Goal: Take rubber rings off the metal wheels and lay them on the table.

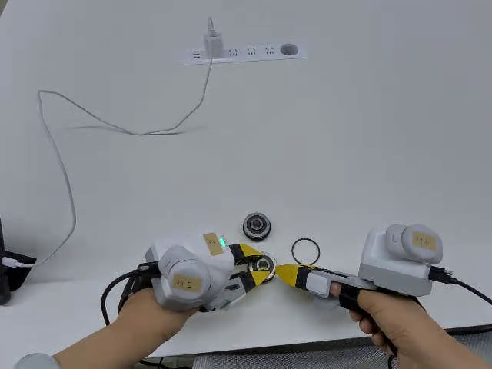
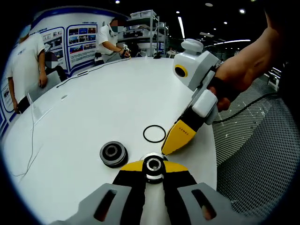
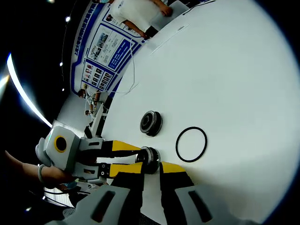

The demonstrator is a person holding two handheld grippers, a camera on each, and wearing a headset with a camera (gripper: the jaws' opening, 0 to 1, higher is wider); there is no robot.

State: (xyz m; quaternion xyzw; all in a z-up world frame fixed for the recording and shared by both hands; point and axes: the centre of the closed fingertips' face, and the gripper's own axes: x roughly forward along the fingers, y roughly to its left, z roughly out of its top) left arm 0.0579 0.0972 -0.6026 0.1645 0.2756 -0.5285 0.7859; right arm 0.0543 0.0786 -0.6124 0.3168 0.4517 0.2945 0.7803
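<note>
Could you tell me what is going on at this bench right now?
A person works with a tool in each hand. The left tool grips a wheel that looks bare, and the right tool, jaws together, has its tip beside it. One ring lies on the table; a second wheel nearby apparently has its ring on.

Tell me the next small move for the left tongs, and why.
Probably lower the left tongs and release the silver metal wheel they grip: its rim looks bare, and a loose black rubber ring already lies on the white table. The second wheel, black-rimmed, seems still ringed.
</note>
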